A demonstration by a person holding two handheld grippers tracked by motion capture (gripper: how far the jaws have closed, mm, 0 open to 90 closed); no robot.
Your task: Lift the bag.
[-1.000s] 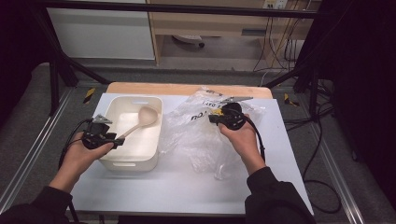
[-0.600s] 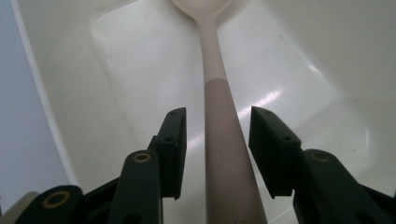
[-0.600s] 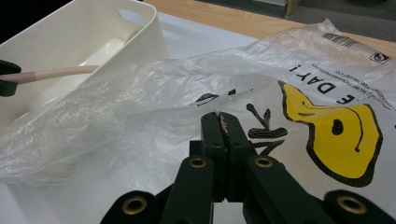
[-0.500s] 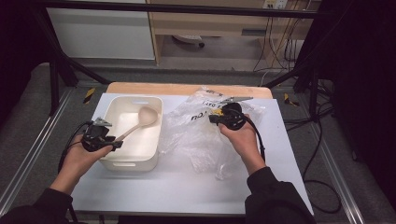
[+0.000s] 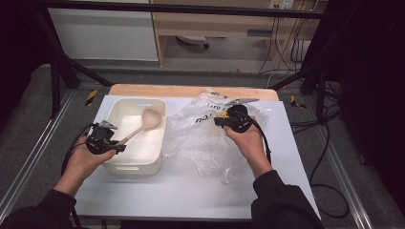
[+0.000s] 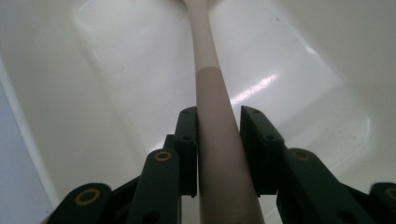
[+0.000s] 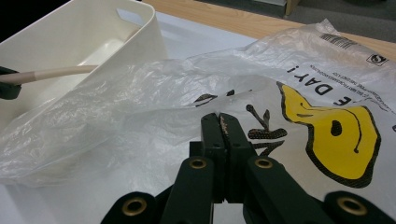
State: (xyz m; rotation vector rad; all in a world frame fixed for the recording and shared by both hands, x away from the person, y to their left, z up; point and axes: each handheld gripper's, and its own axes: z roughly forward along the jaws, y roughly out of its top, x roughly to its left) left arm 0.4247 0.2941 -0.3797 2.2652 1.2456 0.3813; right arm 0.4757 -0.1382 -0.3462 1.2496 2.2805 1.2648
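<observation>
A pale wooden spoon (image 5: 143, 124) slants over a white plastic bin (image 5: 133, 167) on the left of the table, its bowl above the bin's far end. My left gripper (image 5: 119, 143) is at the bin's near left rim, shut on the spoon's handle (image 6: 210, 93), with the bin's inner wall (image 6: 116, 70) below it. A crumpled clear plastic bag (image 5: 200, 143) with a yellow and black print lies to the right of the bin. My right gripper (image 5: 217, 120) is at the bag's far part, jaws pressed together (image 7: 223, 119) on a raised fold of the film (image 7: 140, 107).
The white table top (image 5: 191, 195) has a wooden strip (image 5: 191, 90) along its far edge. Cables (image 5: 325, 157) trail off the right side. Metal frame rails (image 5: 28, 157) run along both sides, and a shelf unit (image 5: 215, 24) stands beyond.
</observation>
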